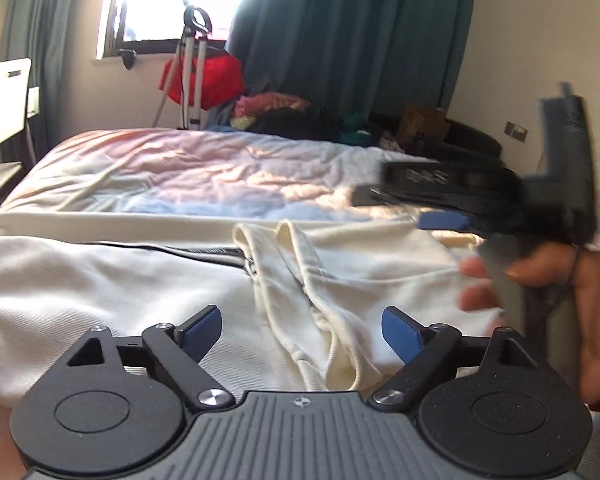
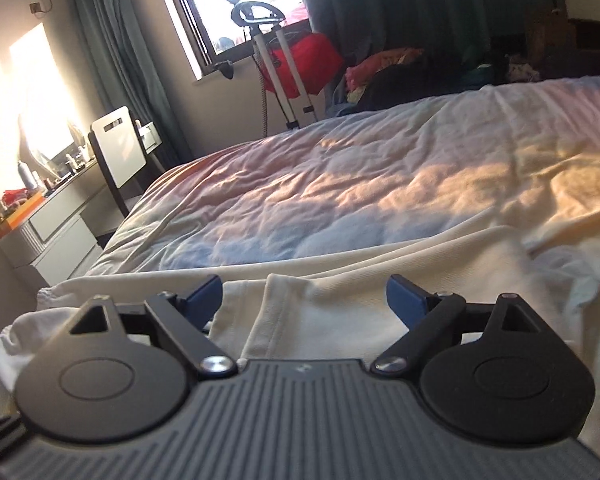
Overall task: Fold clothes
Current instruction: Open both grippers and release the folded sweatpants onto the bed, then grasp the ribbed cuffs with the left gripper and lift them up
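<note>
Left wrist, cream garment point(image 1: 140, 292), zipper lettering blurred

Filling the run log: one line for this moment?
left tool open | right tool open | cream garment flat on bed, ungrasped

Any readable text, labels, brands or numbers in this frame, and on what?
None can be read.
Right tool: pale marking on its black body, too blurred.
Cream garment: faint marks by the zipper, too small.
Left tool: only a small cross symbol, no words.
</note>
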`<act>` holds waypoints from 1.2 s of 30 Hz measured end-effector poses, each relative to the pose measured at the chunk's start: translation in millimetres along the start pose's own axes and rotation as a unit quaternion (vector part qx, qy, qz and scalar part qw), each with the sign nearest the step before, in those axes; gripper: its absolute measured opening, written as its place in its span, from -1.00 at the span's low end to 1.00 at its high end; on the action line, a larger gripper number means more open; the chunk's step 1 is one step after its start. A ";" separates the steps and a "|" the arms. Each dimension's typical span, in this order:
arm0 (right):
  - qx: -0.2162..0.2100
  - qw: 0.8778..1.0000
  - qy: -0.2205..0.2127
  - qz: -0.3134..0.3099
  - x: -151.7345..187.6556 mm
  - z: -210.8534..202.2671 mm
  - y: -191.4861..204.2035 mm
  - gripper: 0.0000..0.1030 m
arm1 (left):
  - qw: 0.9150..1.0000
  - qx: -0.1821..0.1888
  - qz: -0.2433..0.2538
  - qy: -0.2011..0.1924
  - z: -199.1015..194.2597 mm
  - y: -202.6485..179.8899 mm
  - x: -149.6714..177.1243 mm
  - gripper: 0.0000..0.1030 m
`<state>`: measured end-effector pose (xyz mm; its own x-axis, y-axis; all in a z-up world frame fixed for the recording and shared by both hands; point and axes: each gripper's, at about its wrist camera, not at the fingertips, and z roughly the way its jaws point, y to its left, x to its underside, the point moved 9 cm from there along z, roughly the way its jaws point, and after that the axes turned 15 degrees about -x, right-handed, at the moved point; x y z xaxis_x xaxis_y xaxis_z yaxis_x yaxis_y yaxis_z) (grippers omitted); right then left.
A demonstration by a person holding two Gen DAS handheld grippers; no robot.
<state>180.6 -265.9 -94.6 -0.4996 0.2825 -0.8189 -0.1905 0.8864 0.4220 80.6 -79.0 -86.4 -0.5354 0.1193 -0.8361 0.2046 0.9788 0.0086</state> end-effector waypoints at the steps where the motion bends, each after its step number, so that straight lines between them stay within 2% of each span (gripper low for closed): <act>1: 0.009 1.000 -0.002 -0.010 -0.8 -11.4 2.9 0.75 | 1.000 -0.004 -0.004 -0.009 -8.9 3.8 -1.5 0.87; 5: 0.017 0.999 -0.020 -0.024 5.6 -61.4 15.4 0.75 | 0.999 -0.019 0.001 -0.047 -34.9 10.9 -4.5 0.99; 11: 0.045 0.997 -0.036 -0.047 26.5 -115.9 30.5 0.75 | 0.997 -0.038 0.012 -0.071 -62.3 13.9 -0.4 0.99; 15: 0.058 0.997 -0.040 -0.036 35.1 -134.8 39.8 0.75 | 0.995 -0.039 0.009 -0.087 -80.2 15.0 -0.2 0.99; 18: 0.068 0.996 -0.043 -0.040 38.9 -147.5 53.1 0.75 | 0.995 -0.022 -0.013 -0.101 -93.7 19.6 -4.6 0.99; 20: 0.090 0.994 -0.037 -0.050 37.7 -154.3 61.0 0.75 | 0.994 -0.017 -0.031 -0.106 -101.2 25.2 -9.5 0.99; 26: 0.118 0.991 -0.048 -0.043 23.8 -174.7 81.4 0.75 | 0.992 -0.028 -0.047 -0.113 -117.2 39.8 -14.7 0.99; 31: 0.098 0.993 -0.056 -0.044 21.1 -182.8 100.2 0.75 | 0.991 -0.035 -0.062 -0.109 -125.9 54.8 -11.0 0.99; 34: 0.097 0.992 -0.060 -0.048 20.6 -184.2 101.5 0.75 | 0.991 -0.033 -0.086 -0.094 -121.2 68.1 -5.8 0.99; 36: 0.103 0.992 -0.060 -0.046 22.6 -181.1 94.3 0.75 | 0.989 -0.035 -0.121 -0.073 -110.9 85.5 -2.2 0.99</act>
<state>-1.7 -242.3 -2.8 -0.3815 0.2281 -0.8958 -0.0479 0.9629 0.2655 8.4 22.9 -23.0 -0.4367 -0.1403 -0.8886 0.0253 0.9855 -0.1681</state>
